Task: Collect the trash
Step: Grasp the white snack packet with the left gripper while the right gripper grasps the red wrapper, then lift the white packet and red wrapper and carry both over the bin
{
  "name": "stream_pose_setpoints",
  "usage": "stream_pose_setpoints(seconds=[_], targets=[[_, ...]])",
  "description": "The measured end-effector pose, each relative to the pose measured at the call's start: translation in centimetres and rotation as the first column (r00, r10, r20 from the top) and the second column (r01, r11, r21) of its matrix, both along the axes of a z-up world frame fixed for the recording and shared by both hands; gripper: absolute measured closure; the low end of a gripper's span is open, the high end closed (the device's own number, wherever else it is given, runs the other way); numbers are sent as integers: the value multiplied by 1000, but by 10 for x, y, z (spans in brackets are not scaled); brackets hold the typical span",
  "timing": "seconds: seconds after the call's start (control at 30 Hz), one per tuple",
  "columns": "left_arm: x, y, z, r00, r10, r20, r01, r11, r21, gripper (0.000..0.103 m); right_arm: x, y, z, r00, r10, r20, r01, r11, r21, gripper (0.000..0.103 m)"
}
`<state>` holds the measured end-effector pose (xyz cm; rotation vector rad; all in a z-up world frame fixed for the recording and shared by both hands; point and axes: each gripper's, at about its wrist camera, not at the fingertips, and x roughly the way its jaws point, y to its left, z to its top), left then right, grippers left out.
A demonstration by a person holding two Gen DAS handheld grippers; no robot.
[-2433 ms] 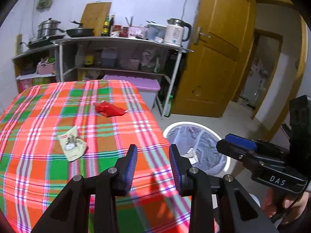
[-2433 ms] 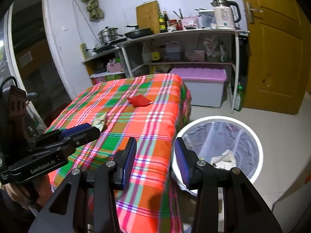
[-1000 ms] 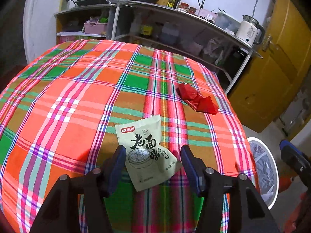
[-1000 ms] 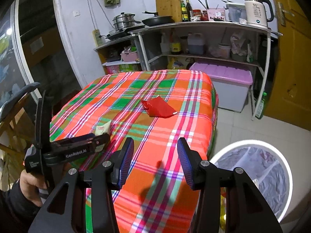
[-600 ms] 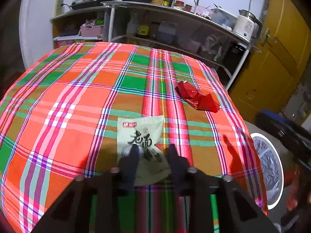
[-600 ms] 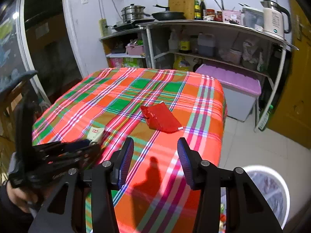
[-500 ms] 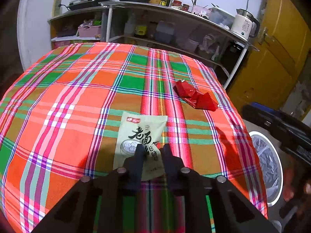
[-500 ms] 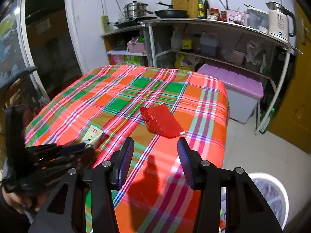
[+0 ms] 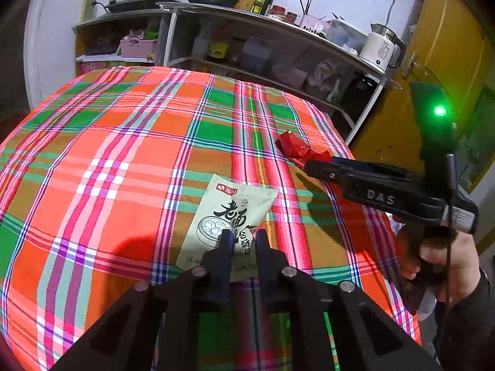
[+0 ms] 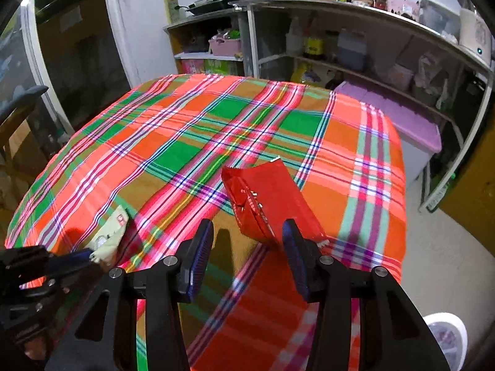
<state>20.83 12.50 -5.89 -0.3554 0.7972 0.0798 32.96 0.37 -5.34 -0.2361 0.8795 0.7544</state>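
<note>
A pale green food packet [image 9: 230, 216] lies on the plaid tablecloth [image 9: 123, 154]. My left gripper [image 9: 244, 241] is shut on the packet's near edge; it also shows in the right wrist view [image 10: 108, 238]. A red wrapper [image 10: 266, 201] lies near the table's right edge, also seen in the left wrist view [image 9: 301, 151]. My right gripper [image 10: 247, 247] is open, its fingers just short of the red wrapper's near end. The white trash bin [image 10: 448, 337] stands on the floor at the lower right.
A metal shelf [image 10: 355, 9] with pots, bottles and a kettle [image 9: 382, 48] stands behind the table. A purple-lidded storage box [image 10: 411, 126] sits under it. A yellow door [image 9: 448, 61] is to the right.
My left gripper closed on the green packet's near edge. My right gripper moved from over the bin to the table and up close to the red wrapper, staying open.
</note>
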Motion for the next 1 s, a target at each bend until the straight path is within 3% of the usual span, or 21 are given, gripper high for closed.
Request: stream_pose_setpoints(seconds=[0.07, 0.27, 1.0], targets=[[-2, 2, 0, 1000, 2, 1, -2, 1000, -3, 88, 0, 4, -3, 1000, -5, 4, 5, 1000, -18, 84], [-4, 3, 2, 1000, 4, 5, -4, 1000, -2, 88, -4, 2, 0, 1000, -22, -4, 22, 1000, -3, 91], [-40, -37, 43, 996, -52, 72, 50, 998, 35, 89, -90, -79, 50, 990, -138, 38, 132, 984, 122, 95]])
